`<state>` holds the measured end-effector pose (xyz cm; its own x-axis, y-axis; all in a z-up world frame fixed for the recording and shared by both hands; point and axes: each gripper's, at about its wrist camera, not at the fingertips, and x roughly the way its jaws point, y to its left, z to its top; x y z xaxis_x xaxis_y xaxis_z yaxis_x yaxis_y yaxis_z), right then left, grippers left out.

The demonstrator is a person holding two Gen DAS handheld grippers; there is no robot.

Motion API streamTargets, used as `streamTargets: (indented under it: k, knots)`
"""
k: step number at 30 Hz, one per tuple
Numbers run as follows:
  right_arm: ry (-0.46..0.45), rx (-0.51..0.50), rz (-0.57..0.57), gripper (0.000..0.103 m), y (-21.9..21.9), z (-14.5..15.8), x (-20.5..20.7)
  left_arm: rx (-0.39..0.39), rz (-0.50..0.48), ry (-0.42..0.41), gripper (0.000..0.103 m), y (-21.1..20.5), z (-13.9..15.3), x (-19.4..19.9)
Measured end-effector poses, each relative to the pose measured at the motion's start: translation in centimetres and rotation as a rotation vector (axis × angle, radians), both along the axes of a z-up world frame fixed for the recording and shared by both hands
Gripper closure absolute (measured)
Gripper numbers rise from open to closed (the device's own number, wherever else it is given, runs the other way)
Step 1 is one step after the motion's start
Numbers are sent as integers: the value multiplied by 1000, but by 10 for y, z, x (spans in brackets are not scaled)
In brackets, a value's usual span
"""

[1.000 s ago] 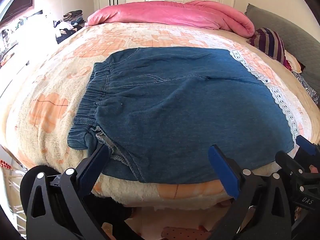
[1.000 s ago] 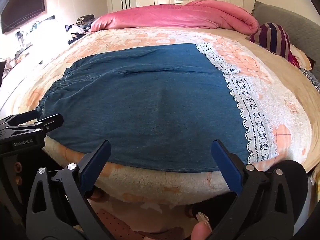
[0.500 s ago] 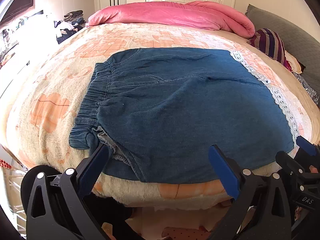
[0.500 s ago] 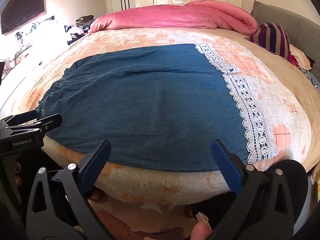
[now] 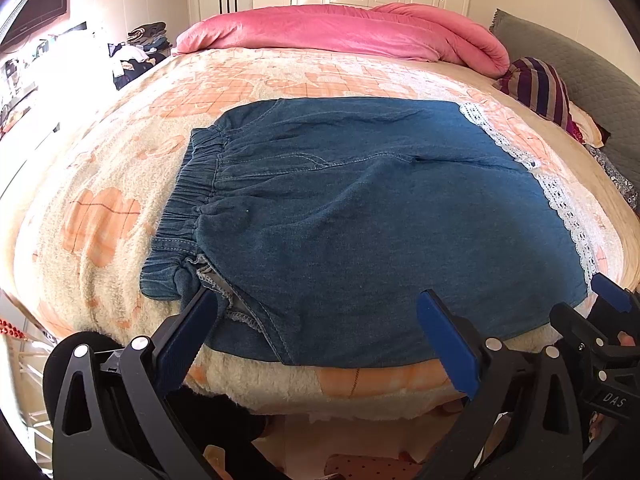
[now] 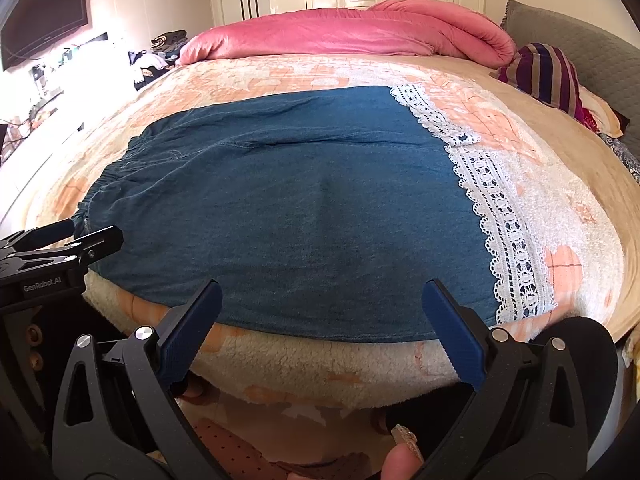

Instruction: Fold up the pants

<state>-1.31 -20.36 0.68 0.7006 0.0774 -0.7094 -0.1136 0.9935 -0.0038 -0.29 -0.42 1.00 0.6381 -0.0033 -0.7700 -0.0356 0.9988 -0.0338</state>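
Left and right wrist views at the near edge of the bed. The denim pants [image 5: 360, 216] lie flat on the fleecy peach-patterned blanket [image 5: 100, 220], folded lengthwise; the elastic waistband [image 5: 188, 200] is at my left, the white lace hem [image 6: 504, 216] at my right. I hold the left gripper [image 5: 316, 332] with its blue-padded fingers [image 5: 188, 336] spread wide apart, gripping nothing, low at the near edge by the waistband corner. I hold the right gripper [image 6: 320, 328] likewise spread and empty, near the hem end of the same edge. Each gripper appears at the margin of the other's view. A rolled pink duvet [image 6: 344, 32] lies along the far side of the bed, and a striped cushion [image 6: 548, 72] at far right.
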Motion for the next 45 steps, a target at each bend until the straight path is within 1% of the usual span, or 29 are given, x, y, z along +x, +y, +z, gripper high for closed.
streamTargets:
  k: [13,33,42,45]
  knots:
    - [-3,-6,-1,8,1,0,-1,1,-17,3,4,-5,-3,3]
    - [-4,-12,1,8,3,1,3,0,-11,-3,4,-5,-2,5]
    - [-5,-12,13,8,4,4,16,-13,-16,-8,4,0,3,13]
    - [-14,-16,18,8,4,9,25,-36,-10,-5,4,6,5,21]
